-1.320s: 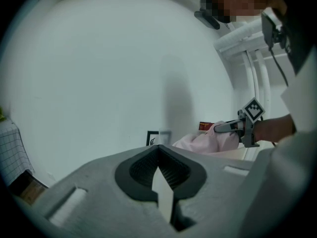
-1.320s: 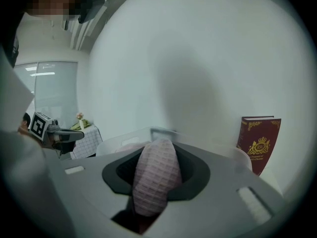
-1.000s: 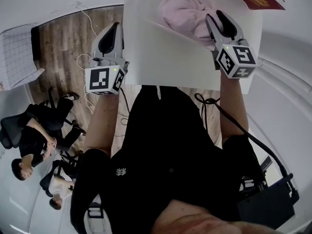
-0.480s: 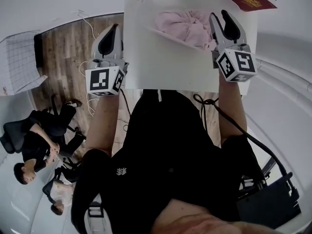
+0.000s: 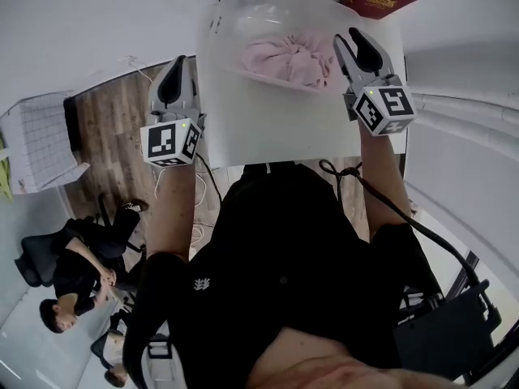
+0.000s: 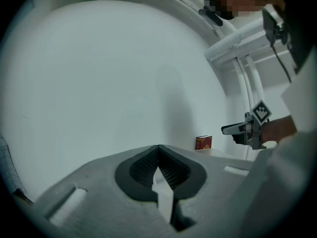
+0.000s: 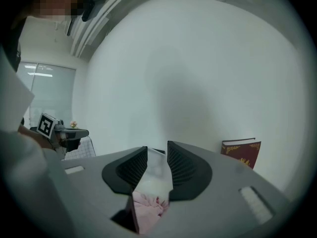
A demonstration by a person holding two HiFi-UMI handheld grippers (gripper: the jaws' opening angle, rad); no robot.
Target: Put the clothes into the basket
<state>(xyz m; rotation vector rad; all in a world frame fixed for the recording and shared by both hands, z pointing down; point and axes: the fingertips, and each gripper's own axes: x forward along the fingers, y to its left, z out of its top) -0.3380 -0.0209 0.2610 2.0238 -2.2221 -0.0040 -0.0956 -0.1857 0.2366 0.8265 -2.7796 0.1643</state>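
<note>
Closing further just now, right tongs pinch the basket holding pink clothes.

Bright, even light; fisheye vignette, blurry edges.

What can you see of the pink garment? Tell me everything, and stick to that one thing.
The pink garment is a pale pink piece of soft-looking fabric, crumpled into a loose heap full of folds and creases, neither spread out nor folded. What kind of clothing it is cannot be told. It lies inside the translucent white basket, in the right half, close to the near wall. As far as the views show, only the basket touches it.
</note>
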